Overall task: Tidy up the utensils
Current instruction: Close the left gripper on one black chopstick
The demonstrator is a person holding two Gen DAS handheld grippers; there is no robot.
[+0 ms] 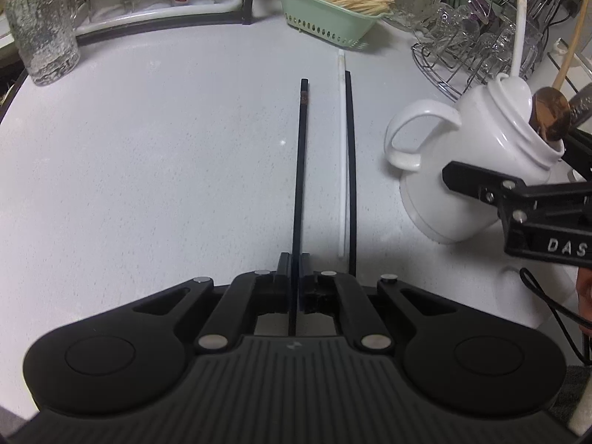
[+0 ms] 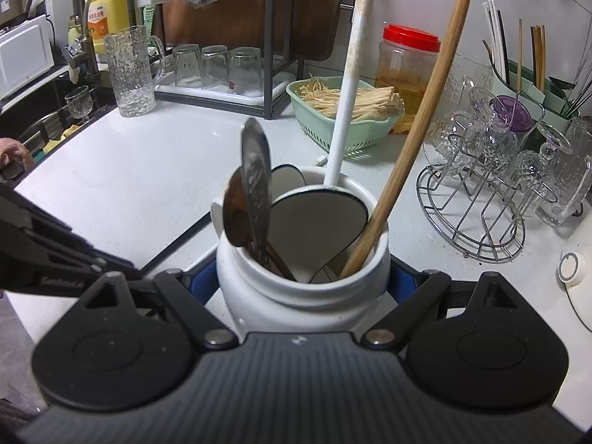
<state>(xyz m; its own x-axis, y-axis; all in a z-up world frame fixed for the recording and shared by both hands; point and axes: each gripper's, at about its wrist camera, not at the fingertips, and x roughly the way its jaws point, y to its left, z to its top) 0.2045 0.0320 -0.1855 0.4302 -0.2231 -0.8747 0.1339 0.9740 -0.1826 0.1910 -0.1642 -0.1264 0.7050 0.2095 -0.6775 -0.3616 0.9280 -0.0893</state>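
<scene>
Left gripper [image 1: 295, 259] clamped tight on the black chopstick [image 1: 300, 170], pointing straight ahead, while the right gripper [image 2: 301, 277] gripped the white jug [image 1: 477, 170] off to its right.

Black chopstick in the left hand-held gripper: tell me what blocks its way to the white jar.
Nothing on the counter lies between the black chopstick and the white jar. The jar's mouth is crowded, though: spoons, a white ladle and a wooden handle fill much of it.
</scene>
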